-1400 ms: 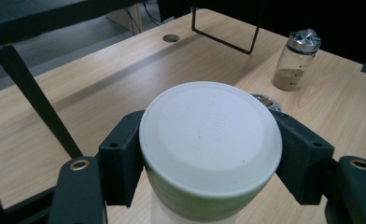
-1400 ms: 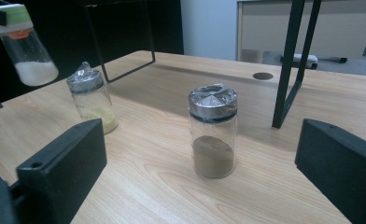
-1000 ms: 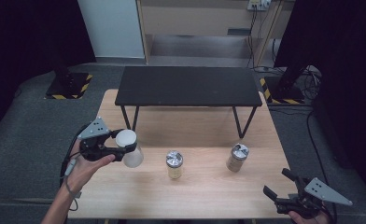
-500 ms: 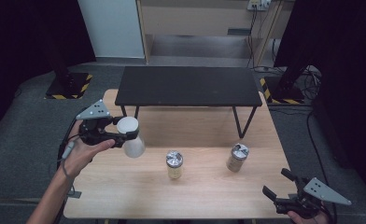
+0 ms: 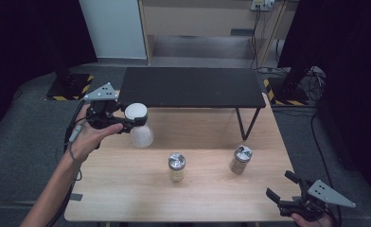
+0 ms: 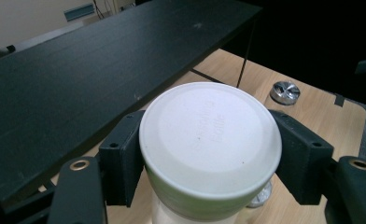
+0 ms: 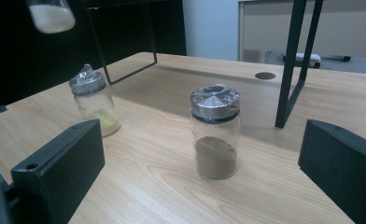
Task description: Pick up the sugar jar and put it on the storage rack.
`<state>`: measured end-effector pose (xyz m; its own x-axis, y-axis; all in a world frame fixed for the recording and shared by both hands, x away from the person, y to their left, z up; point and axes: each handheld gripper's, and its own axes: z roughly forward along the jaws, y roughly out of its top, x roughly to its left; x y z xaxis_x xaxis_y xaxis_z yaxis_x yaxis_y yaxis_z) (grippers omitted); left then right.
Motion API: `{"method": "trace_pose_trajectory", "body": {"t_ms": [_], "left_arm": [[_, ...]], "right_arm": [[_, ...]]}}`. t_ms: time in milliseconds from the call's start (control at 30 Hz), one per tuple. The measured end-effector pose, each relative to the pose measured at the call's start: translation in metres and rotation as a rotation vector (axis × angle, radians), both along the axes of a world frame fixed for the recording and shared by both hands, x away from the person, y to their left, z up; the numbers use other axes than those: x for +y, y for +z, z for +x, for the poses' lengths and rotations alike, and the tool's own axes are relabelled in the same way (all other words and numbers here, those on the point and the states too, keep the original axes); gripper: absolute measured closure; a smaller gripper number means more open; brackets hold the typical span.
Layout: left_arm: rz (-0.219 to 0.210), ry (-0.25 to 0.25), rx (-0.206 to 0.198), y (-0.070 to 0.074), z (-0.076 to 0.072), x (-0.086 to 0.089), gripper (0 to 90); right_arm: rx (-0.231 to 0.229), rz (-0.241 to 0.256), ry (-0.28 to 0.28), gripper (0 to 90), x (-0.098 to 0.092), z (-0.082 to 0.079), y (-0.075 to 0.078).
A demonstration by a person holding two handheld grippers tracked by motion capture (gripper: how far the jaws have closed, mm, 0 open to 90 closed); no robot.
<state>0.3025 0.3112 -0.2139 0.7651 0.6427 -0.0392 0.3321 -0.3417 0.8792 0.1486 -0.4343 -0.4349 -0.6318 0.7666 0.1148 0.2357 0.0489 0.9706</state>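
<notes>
Over on the left, the left gripper (image 5: 127, 124) has its black jaws clamped around the neck of a white-lidded clear plastic jar (image 5: 138, 125), just under the lid, holding it up off the light wooden table (image 5: 127, 189) near the front edge of the low black shelf (image 5: 188, 87). Moving right, a small glass jar of yellow powder with a silver lid (image 5: 176, 166) and a similar glass jar of brown powder (image 5: 240, 159) stand on the table, well apart. Far right, the right gripper (image 5: 280, 187) hangs at the table's near corner, jaws spread wide with nothing in them.

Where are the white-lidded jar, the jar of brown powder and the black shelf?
White-lidded jar (image 6: 210, 140), left gripper view, on its lid.
Jar of brown powder (image 7: 215, 140), right gripper view, on its glass wall.
Black shelf (image 5: 190, 86), high view, on its top.
</notes>
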Motion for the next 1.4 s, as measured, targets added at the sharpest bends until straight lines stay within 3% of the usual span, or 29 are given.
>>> {"method": "trace_pose_trajectory", "body": {"t_ms": [467,633,1167,1400], "left_arm": [[-0.019,0.005,0.005,0.037,0.026,-0.015,32.1],[0.011,0.014,-0.002,0.048,0.034,-0.025,32.1],[0.013,0.058,-0.01,0.069,0.063,-0.047,32.1],[0.006,0.089,-0.015,0.07,0.076,-0.057,32.1]], "right_arm": [[0.005,0.003,0.003,1.0,0.0,0.001,0.0],[0.003,0.001,0.004,1.0,0.0,0.0,0.0],[0.006,0.008,0.006,1.1,-0.001,0.001,-0.001],[0.006,0.011,0.01,1.1,-0.002,0.001,-0.001]]}}
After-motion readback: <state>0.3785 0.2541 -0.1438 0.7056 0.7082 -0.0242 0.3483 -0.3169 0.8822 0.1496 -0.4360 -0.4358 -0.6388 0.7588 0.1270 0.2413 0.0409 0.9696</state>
